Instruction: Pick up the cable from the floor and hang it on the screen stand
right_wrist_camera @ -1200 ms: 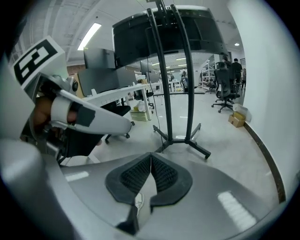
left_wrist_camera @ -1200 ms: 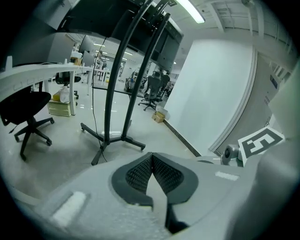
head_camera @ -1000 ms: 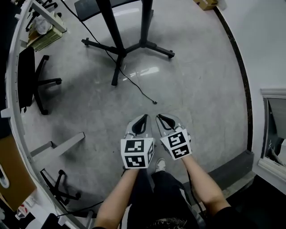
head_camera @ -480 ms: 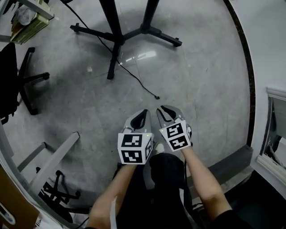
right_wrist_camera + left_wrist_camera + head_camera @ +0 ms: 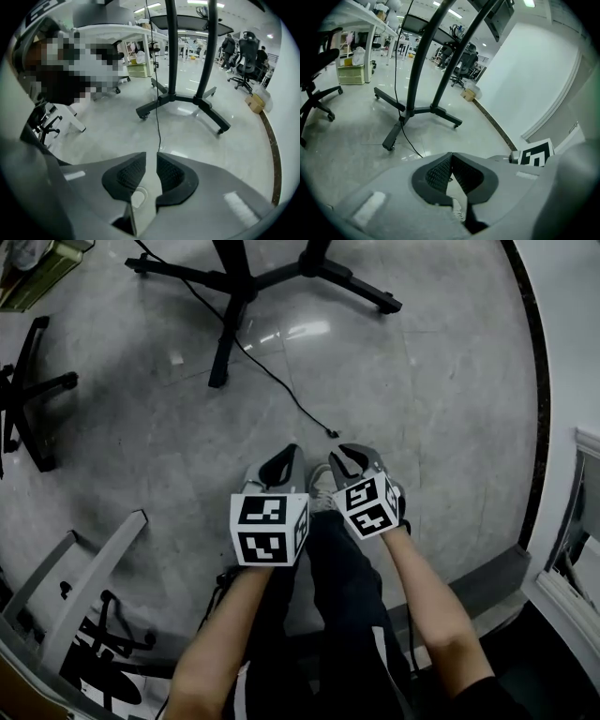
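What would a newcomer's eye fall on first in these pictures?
The left gripper and right gripper with their black-and-white marker cubes, held side by side at the head view's centre, both empty. Just ahead of them lies the free end of a black cable, trailing across the grey floor from the black screen stand at the top.

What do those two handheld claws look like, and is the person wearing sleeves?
Both the left claw and right claw are smooth grey shells with black, dimpled pads inside. Each carries a white cube printed with black square markers. The forearms are bare, no sleeves; the trousers are dark.
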### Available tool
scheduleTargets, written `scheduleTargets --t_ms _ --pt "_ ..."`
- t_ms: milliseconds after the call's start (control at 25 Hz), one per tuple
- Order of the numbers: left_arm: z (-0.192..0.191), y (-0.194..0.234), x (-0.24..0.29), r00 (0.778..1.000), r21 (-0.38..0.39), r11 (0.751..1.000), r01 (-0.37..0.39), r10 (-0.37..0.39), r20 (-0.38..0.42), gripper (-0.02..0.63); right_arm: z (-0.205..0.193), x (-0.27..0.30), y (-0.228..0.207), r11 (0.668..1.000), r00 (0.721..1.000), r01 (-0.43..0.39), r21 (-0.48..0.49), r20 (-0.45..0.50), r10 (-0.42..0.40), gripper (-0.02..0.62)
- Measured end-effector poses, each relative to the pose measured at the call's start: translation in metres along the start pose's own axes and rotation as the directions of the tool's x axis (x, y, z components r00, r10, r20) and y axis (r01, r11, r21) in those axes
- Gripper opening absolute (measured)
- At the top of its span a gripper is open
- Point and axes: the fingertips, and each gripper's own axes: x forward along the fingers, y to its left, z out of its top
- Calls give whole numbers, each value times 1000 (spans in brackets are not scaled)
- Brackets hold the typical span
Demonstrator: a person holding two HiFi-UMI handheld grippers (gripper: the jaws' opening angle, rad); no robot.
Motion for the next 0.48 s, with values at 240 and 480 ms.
scheduleTargets --t_ms 240,480 --pt "-17 18 56 1000 -11 1000 -6 6 -5 -2 -33 66 -16 999 999 -34 -36 -37 32 72" --pt "-48 37 101 1000 -16 1000 -22 21 -23 -2 -59 119 -25 995 996 -60 -84 -66 54 74"
